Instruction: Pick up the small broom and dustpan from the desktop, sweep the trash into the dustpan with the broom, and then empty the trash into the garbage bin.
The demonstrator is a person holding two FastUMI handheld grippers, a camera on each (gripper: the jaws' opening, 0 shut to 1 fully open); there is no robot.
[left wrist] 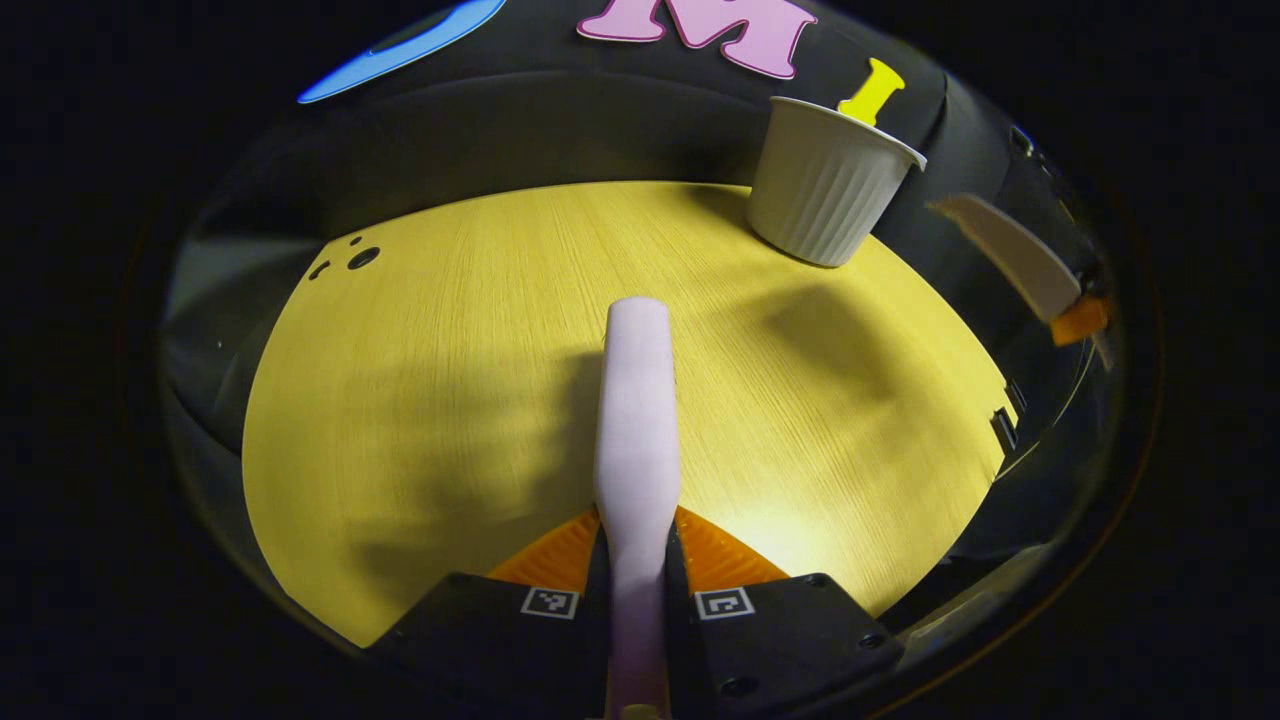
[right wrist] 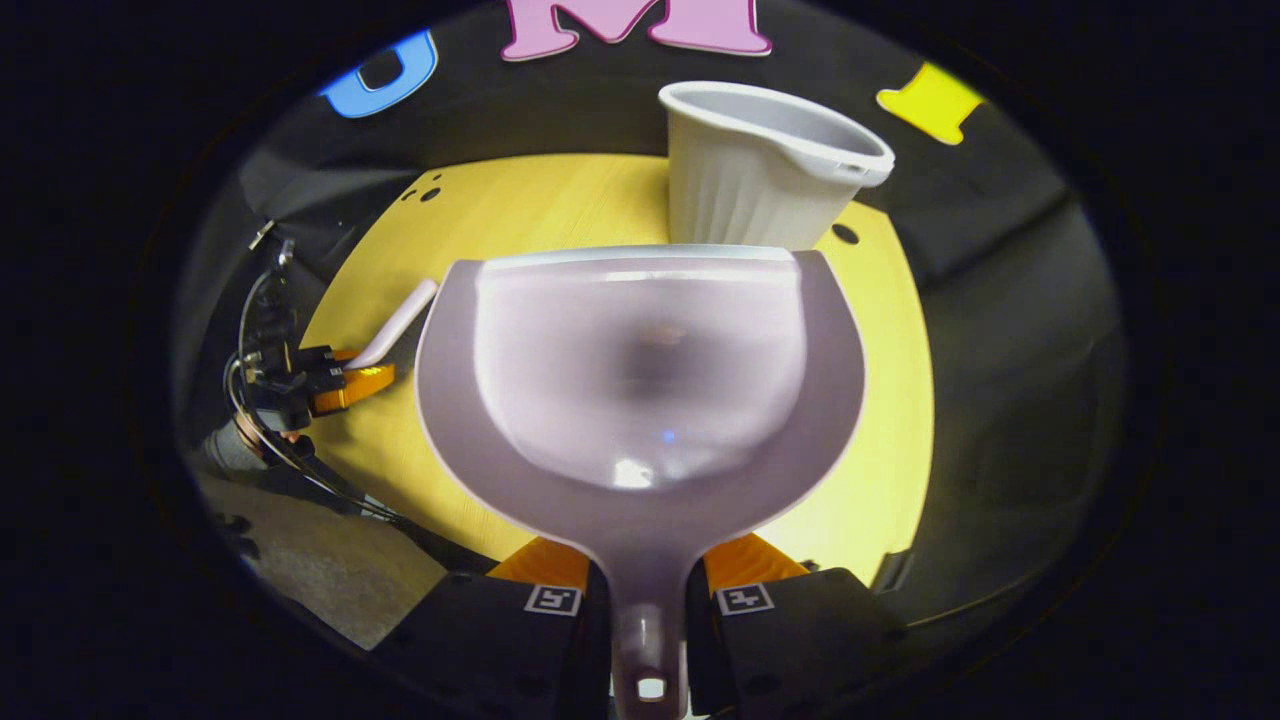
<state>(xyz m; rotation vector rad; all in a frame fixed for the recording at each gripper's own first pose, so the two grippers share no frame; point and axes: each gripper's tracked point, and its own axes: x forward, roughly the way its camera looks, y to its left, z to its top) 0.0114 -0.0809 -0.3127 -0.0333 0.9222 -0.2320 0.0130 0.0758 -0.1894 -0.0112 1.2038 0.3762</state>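
Left gripper view: the left gripper (left wrist: 637, 560) is clamped on the broom (left wrist: 636, 420) handle, held above the table (left wrist: 420, 400); the bin (left wrist: 828, 180) stands at the far edge. Right gripper view: the right gripper (right wrist: 645, 590) is clamped on the dustpan (right wrist: 640, 390) handle, pan just before the bin; the emptying step appears in hand, and next calls for tipping the pan over the rim

Pale dustpan (right wrist: 640, 400) before white bin (right wrist: 760, 165)

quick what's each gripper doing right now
left gripper: closed on the broom handle.
right gripper: closed on the dustpan handle.
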